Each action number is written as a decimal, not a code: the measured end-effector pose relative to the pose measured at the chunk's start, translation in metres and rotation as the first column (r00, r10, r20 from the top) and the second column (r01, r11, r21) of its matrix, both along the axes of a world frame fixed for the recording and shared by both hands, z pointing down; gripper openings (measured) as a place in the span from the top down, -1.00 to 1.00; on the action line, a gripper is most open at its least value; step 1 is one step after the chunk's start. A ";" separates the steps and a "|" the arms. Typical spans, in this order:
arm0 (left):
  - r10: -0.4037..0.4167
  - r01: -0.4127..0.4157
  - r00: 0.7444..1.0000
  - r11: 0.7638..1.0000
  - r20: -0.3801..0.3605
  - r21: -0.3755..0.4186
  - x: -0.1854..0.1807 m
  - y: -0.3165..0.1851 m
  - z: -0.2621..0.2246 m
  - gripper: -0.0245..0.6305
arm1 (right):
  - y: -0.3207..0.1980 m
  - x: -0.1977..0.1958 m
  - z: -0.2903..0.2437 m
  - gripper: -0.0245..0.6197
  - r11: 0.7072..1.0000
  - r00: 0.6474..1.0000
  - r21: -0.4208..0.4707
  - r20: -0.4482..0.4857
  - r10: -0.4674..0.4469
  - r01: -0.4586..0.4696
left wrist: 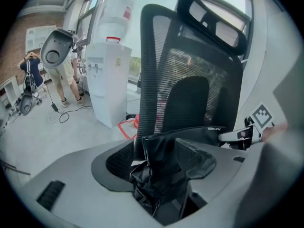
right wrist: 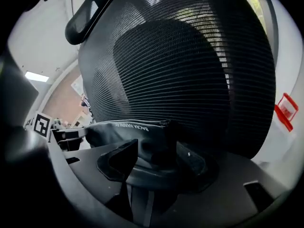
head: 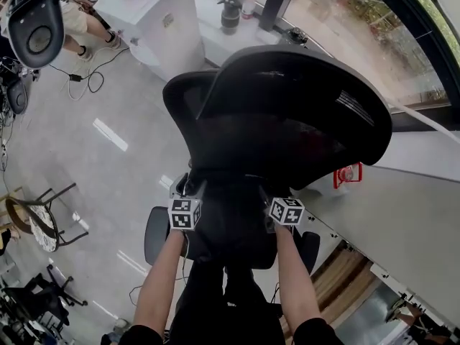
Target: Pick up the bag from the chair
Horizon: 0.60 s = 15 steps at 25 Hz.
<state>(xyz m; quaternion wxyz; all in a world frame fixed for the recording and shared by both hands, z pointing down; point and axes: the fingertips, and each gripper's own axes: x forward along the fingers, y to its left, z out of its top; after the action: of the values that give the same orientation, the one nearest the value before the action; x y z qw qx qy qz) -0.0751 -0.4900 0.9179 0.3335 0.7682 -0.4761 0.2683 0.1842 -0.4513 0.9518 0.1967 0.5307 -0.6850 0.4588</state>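
1. Over the seat and just in front of the mesh back of the chair (head: 287,106), the bag (right wrist: 128,128) runs as a dark band from one gripper to the other. It is black on black, so I cannot tell whether its underside rests on the seat or hangs clear.
2. The left gripper (left wrist: 168,167) has its fingers drawn close on a crumpled bunch of the bag's thin black fabric.
3. The right gripper (right wrist: 154,158) has its fingers narrow too. They pinch the bag at its printed upper edge, and fabric fills the gap between them.
4. The bag looks soft, limp and probably light. It should sag in the middle when raised, and the smooth cloth may slide through a loose pinch. The firmer top edge, taken near both ends, seems the safest hold.
5. Both bare forearms reach forward and down, side by side. The left forearm (head: 159,279) and right forearm (head: 295,279) hold the marker cubes about level, and both grippers point toward the chair back.
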 end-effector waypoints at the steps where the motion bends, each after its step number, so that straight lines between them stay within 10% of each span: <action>1: 0.002 -0.002 1.000 1.000 -0.010 -0.001 0.002 -0.001 0.000 0.12 | -0.002 -0.001 0.000 0.21 1.000 1.000 0.007 0.000 0.002 -0.002; 15: -0.002 0.001 1.000 1.000 -0.027 -0.026 0.001 0.021 -0.004 0.64 | 0.001 0.001 -0.007 0.66 0.999 0.998 0.041 -0.068 -0.009 0.012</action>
<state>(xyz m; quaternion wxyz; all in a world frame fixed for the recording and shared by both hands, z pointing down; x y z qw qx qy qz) -0.0741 -0.4693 0.9137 0.3501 0.7669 -0.4687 0.2640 0.1850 -0.4505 0.9446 0.2114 0.5463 -0.6900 0.4251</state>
